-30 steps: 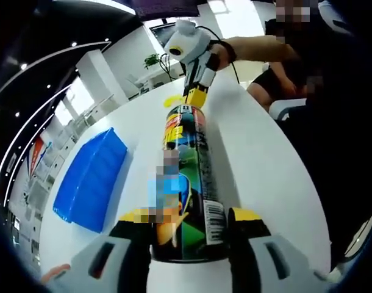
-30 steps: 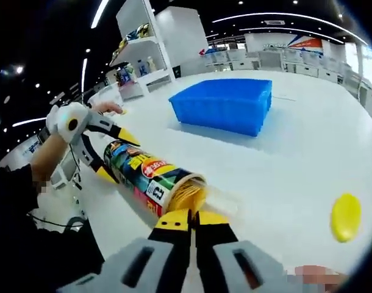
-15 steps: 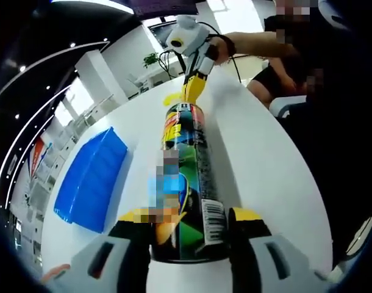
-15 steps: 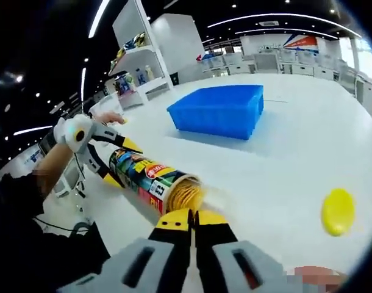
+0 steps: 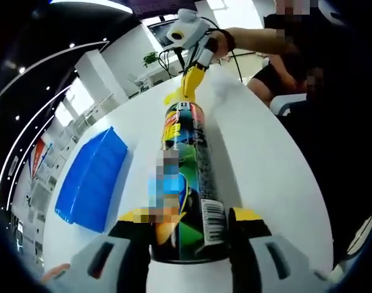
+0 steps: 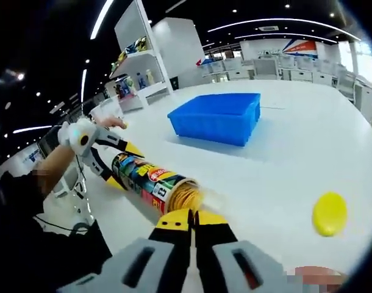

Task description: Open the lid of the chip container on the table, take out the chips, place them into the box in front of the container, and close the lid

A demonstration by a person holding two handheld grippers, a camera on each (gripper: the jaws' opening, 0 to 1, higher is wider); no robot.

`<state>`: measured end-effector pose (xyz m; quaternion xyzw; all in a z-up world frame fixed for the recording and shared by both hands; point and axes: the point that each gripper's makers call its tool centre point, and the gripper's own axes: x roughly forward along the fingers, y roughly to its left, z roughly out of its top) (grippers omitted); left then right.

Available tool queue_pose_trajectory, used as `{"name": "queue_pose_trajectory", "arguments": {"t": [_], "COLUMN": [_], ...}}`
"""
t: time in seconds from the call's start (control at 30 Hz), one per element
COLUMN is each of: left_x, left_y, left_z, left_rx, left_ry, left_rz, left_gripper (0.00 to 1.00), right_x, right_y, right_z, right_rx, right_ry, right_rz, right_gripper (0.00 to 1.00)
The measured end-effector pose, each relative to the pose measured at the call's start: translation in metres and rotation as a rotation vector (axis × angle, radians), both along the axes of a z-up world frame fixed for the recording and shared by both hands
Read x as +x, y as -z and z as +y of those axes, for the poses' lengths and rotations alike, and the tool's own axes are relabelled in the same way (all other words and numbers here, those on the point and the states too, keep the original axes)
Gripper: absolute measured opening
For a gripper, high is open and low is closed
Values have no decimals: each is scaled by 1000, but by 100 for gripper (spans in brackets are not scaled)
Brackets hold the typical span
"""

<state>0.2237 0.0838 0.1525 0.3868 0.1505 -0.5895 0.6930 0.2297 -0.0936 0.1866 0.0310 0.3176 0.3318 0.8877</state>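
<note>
The chip can lies lengthwise on the white table, its base clamped between the jaws of my left gripper. In the right gripper view the can's mouth is open, with yellow chips stacked inside. My right gripper sits just in front of that mouth, jaws pressed together with nothing visible between them. Seen from the left gripper view, the right gripper hovers a little beyond the can's far end. The yellow lid lies loose on the table. The blue box stands farther off, open side up.
The white table runs wide around the box. A person's arm and body are at the table's far right edge in the left gripper view. Shelves stand beyond the table.
My right gripper has drawn back a little from the can's open end, still shut. The can and my left gripper have stayed put.
</note>
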Motion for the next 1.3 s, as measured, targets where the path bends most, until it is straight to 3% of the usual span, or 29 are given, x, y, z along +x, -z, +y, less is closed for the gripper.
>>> {"name": "queue_pose_trajectory", "arguments": {"t": [0.4,0.73,0.93,1.0,1.2,1.3], "left_x": [-1,-1,-1,-1,-1,-1], "left_y": [1,2,2,3,3,4], "left_z": [0,1,1,1,1,1], "left_rx": [28,34,38,40,48,51], "left_ry": [0,-2,-4,-4,-4,-2], "left_rz": [-6,-15,-17,-16,-19,-21], "left_gripper": [51,51,51,52,52,52], "right_x": [-1,-7,-3,1,14,23], "right_y": [-14,-14,-29,-36,-71,-92], "right_z": [-9,-13,-13,-12,-15,-21], "right_rx": [1,20,50,64,86,86], "right_ry": [28,45,62,71,133,168], "right_rz": [-51,-50,-87,-115,-274,-389], "right_gripper": [1,1,1,1,1,1]}}
